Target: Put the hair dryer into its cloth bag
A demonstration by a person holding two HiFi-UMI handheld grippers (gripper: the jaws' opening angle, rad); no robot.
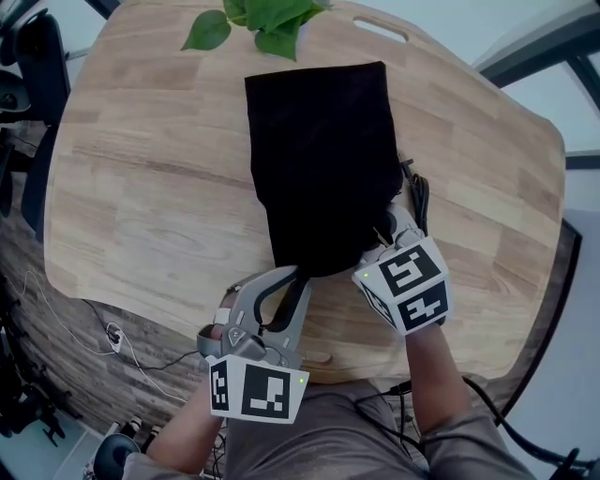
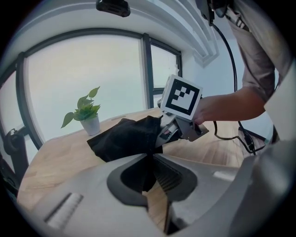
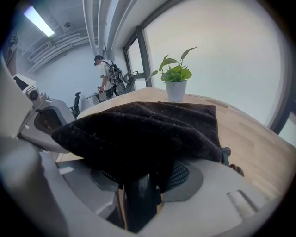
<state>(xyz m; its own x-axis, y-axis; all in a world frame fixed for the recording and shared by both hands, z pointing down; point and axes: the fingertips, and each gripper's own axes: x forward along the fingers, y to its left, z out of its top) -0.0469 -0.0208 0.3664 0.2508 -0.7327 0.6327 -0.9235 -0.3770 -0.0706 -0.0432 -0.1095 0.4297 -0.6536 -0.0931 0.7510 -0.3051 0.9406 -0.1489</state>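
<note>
The black cloth bag (image 1: 323, 159) lies lengthwise on the wooden table (image 1: 141, 187), its mouth toward me. My left gripper (image 1: 298, 274) is shut on the near edge of the bag (image 2: 125, 136) and pinches a fold of cloth. At the bag's near right corner, my right gripper (image 1: 380, 246) is shut on a dark round handle (image 3: 138, 199) of the hair dryer. The bag (image 3: 148, 134) drapes over the dryer and hides the rest of it. A black cord (image 1: 419, 197) shows beside the bag's right edge.
A small potted plant (image 1: 262, 19) stands at the table's far edge behind the bag. The table's near edge runs just under both grippers. A person (image 3: 105, 74) stands far off in the room, beyond the table. Cables lie on the floor at left.
</note>
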